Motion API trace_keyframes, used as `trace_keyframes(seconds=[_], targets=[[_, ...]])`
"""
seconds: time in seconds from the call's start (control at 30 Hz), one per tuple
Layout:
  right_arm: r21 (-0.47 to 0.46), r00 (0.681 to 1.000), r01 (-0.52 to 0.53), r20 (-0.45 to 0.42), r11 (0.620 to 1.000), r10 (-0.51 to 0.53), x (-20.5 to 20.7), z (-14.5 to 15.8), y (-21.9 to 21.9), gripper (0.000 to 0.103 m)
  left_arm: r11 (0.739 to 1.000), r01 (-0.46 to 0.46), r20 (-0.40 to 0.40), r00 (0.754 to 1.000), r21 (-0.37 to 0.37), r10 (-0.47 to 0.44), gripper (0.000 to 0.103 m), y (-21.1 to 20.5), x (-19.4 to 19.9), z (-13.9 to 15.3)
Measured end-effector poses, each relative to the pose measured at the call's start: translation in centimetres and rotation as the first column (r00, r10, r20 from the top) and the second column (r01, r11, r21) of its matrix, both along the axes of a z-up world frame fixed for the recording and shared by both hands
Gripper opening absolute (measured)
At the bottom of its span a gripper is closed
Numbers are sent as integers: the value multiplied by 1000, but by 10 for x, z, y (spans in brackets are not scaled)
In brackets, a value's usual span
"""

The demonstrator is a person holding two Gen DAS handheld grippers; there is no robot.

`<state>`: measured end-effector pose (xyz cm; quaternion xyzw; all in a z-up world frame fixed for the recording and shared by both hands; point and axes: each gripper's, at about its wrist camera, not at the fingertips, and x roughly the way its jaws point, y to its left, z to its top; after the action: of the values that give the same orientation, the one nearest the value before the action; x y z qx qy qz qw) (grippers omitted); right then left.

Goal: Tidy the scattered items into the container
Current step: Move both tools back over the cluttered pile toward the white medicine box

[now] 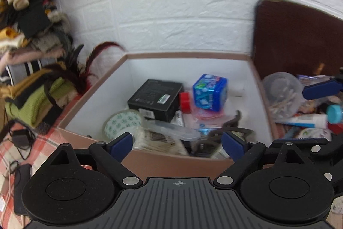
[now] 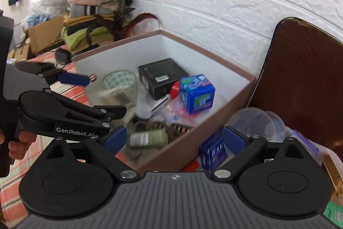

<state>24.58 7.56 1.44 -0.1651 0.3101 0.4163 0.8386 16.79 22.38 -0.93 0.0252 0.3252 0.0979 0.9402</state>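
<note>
The container is a brown-rimmed box (image 1: 188, 55) with white inner walls, also in the right wrist view (image 2: 205, 50). Inside lie a black carton (image 1: 156, 98), a blue pack (image 1: 210, 91), a tape roll (image 1: 122, 121) and a green can (image 2: 148, 138). My left gripper (image 1: 176, 146) hangs open over the box's near wall, nothing between its blue pads. My right gripper (image 2: 174, 140) is open too, above the box's near right corner. A small blue carton (image 2: 213, 152) lies outside the box by its right pad. A clear tub of cotton swabs (image 1: 283, 93) and a teal-capped tube (image 1: 308, 120) lie right of the box.
A tall pile of folded clothes (image 1: 32, 40) stands left of the box against the white brick wall. A dark brown board (image 1: 300, 40) leans at the right. A charger and cables (image 1: 20, 138) lie on the checked cloth (image 2: 12, 190). A cardboard box (image 2: 42, 35) sits far left.
</note>
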Motion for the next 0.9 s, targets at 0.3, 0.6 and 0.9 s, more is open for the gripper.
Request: trace_keyframes(seconds=[0.3,0.6,0.9], targets=[[119,996,81,38,990,-86,-62,11,-116,102,989,137,48,990,-60,-134,99,-66,-58,-14],[146,913,407,-27,902,-407,-125,-62,-245,102,949,256,-60,961,-182,-271,99,-144,-92,-79],[143,875,483,-112,864,-471,-124,-97,-268,102,941,313,-20,948,-129,-318,97,-181,-59,-64]])
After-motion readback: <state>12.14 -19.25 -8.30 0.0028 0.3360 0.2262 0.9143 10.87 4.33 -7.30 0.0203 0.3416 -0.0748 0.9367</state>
